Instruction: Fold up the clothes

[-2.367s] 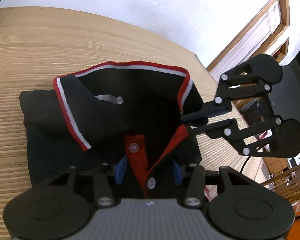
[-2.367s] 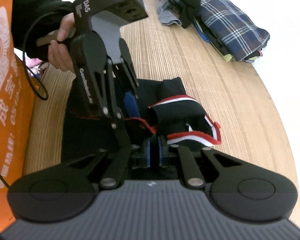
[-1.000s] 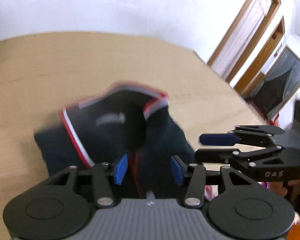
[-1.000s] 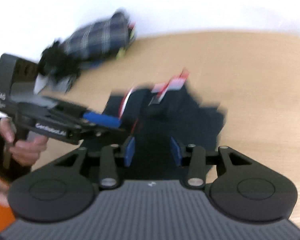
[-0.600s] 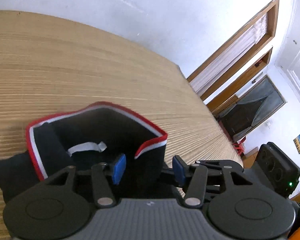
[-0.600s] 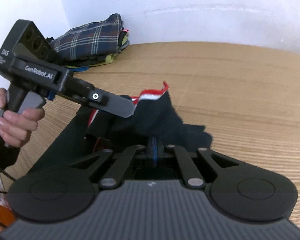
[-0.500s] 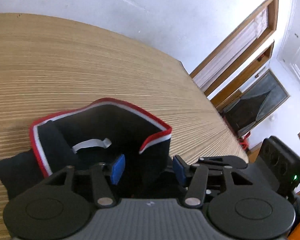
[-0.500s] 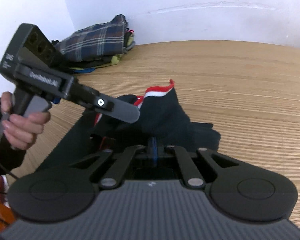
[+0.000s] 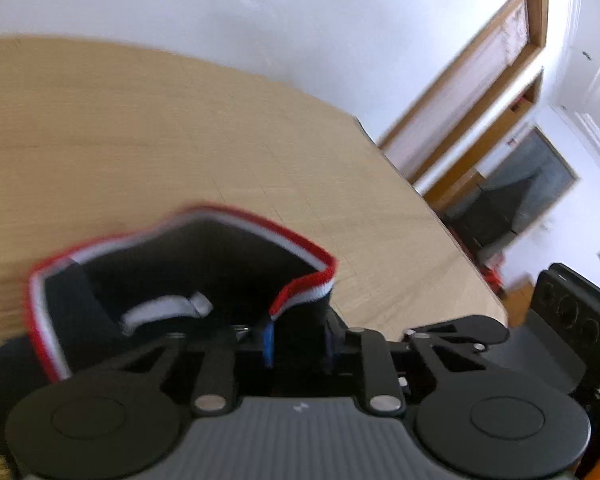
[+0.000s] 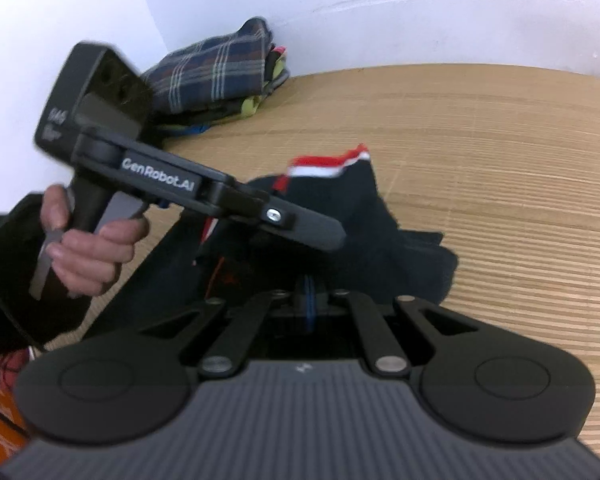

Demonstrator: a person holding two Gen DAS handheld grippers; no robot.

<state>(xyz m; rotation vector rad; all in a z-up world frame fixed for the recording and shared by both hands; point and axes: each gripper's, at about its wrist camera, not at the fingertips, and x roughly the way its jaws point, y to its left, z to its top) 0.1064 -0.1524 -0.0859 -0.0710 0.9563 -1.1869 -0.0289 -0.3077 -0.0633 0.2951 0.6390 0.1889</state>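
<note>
Black polo shirt with red-and-white trim [image 9: 188, 276] — part-folded; your left gripper [image 9: 298, 344], just narrowed, and fully closed right gripper [image 10: 309, 304] both pinch it — final fold remains.

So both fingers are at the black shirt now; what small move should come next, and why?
Probably lift both hands a little together. The right gripper is shut on the black shirt; the left gripper has just been closing, cloth between its fingers. The shirt lies bunched on the table.
</note>
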